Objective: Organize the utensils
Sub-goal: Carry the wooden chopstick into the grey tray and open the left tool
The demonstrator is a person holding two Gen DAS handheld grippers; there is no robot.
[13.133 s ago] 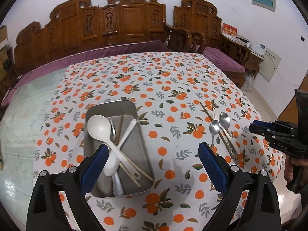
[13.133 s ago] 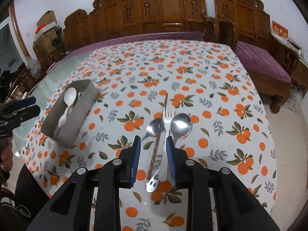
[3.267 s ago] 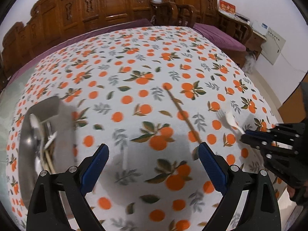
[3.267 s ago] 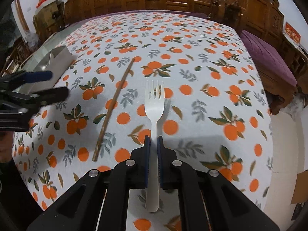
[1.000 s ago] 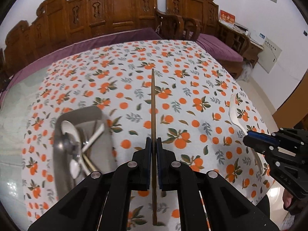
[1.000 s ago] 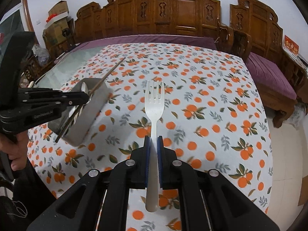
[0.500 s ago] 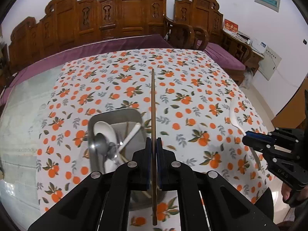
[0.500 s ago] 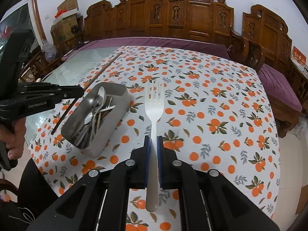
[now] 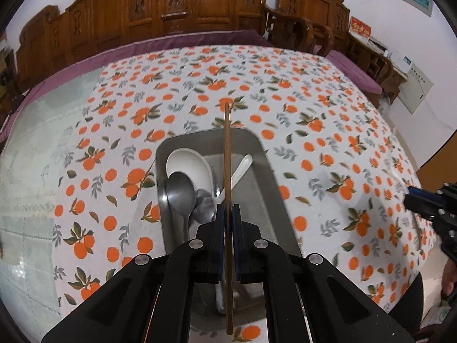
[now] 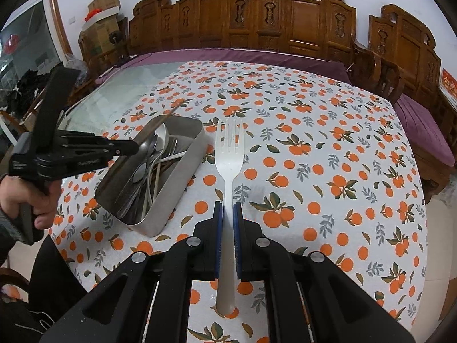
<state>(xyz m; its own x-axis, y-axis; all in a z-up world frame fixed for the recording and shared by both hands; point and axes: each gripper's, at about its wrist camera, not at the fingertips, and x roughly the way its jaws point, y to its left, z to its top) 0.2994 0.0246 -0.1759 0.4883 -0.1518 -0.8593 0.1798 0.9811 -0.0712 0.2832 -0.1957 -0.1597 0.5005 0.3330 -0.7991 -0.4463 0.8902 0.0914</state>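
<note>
My left gripper (image 9: 227, 214) is shut on a brown wooden chopstick (image 9: 227, 154), held lengthwise above the metal tray (image 9: 265, 171). In the tray lie a white ladle-like spoon (image 9: 185, 163), metal spoons (image 9: 180, 194) and other utensils. My right gripper (image 10: 227, 214) is shut on a white fork (image 10: 230, 148), tines pointing away, held in the air to the right of the tray (image 10: 182, 177). The right wrist view shows the left gripper (image 10: 125, 150) with the chopstick (image 10: 160, 120) slanting over the tray's left side. The right gripper's tip (image 9: 414, 198) shows at the left wrist view's right edge.
The table wears a white cloth (image 10: 328, 148) printed with oranges; bare glass (image 10: 128, 85) lies at its left. Carved wooden chairs (image 10: 285, 14) and a purple bench cushion (image 10: 228, 54) stand behind. A hand (image 10: 25, 197) holds the left gripper near the table's front left corner.
The left gripper has carried the chopstick leftward and lower until it hangs over the tray. The right gripper with the fork has drifted toward the tray.
</note>
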